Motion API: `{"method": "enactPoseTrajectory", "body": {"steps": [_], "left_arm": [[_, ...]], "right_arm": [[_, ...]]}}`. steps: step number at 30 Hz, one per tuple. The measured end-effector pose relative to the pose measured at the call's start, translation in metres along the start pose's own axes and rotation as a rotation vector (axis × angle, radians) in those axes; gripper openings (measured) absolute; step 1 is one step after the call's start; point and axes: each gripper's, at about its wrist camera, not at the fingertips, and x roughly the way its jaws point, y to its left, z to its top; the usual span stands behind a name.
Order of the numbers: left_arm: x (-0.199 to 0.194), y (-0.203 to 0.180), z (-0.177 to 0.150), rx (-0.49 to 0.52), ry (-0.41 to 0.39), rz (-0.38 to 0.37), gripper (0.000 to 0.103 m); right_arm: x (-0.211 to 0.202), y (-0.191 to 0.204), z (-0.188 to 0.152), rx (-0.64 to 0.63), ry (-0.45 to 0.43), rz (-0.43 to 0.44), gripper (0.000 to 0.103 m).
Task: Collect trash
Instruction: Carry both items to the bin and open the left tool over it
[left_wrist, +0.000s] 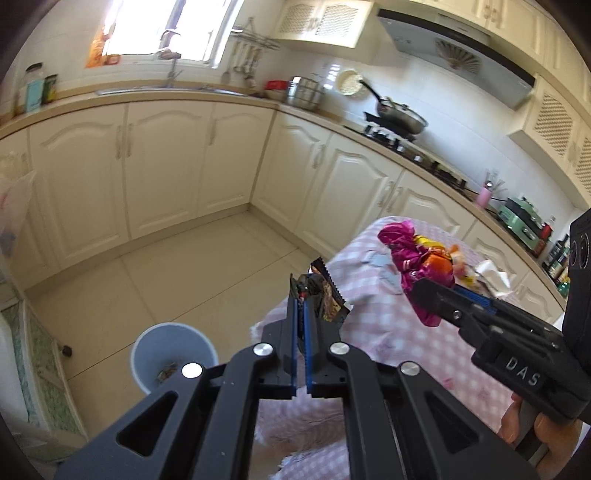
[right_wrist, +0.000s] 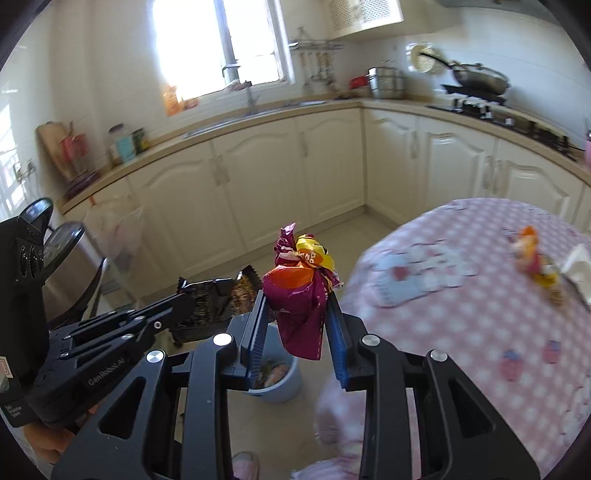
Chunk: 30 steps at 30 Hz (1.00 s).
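I have a crumpled magenta wrapper pinched between the right gripper fingers, and it hangs above the floor with the grey bin showing below and just behind it. The left gripper is nearly closed on a dark foil wrapper, held at the near edge of the table, with the bin lower and to the left on the floor. My worry is the drop: both pieces are light and crinkled, so if I let go before either is squarely over the bin mouth, they can flutter and land on the tiles. The magenta one is gripped only by its upper part, I think, though blur makes that hard to judge, so it might slip early. The two grippers are also near each other, and a hurried swing could knock one wrapper loose with the other's fingers. Farther right on the pink checked tablecloth an orange wrapper and a white paper scrap remain; dragging the cloth while reaching would scatter them.
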Motion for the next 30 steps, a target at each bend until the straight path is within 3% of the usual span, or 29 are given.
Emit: {"method": "enactPoseTrajectory", "body": {"steps": [6,13,21,23,25,26,30], "left_arm": [[0.011,0.061,-0.015,-0.074,0.046,0.082,0.003],[0.038,0.111,-0.03,-0.148,0.1,0.144,0.003],[0.077,0.15,-0.015,-0.187,0.105,0.205,0.004],[0.088,0.161,-0.009,-0.206,0.096,0.197,0.008],[0.099,0.172,-0.006,-0.216,0.109,0.224,0.032],[0.102,0.173,-0.006,-0.218,0.116,0.24,0.036],[0.108,0.178,-0.012,-0.228,0.13,0.216,0.037]], "right_arm": [[0.058,0.04,-0.009,-0.031,0.096,0.066,0.029],[0.108,0.06,-0.022,-0.035,0.187,0.096,0.029],[0.153,0.065,-0.024,-0.025,0.236,0.105,0.029],[0.163,0.066,-0.024,-0.024,0.247,0.106,0.029],[0.17,0.066,-0.025,-0.023,0.256,0.105,0.029],[0.173,0.067,-0.026,-0.022,0.261,0.107,0.029],[0.182,0.068,-0.029,-0.024,0.277,0.106,0.029]]}}
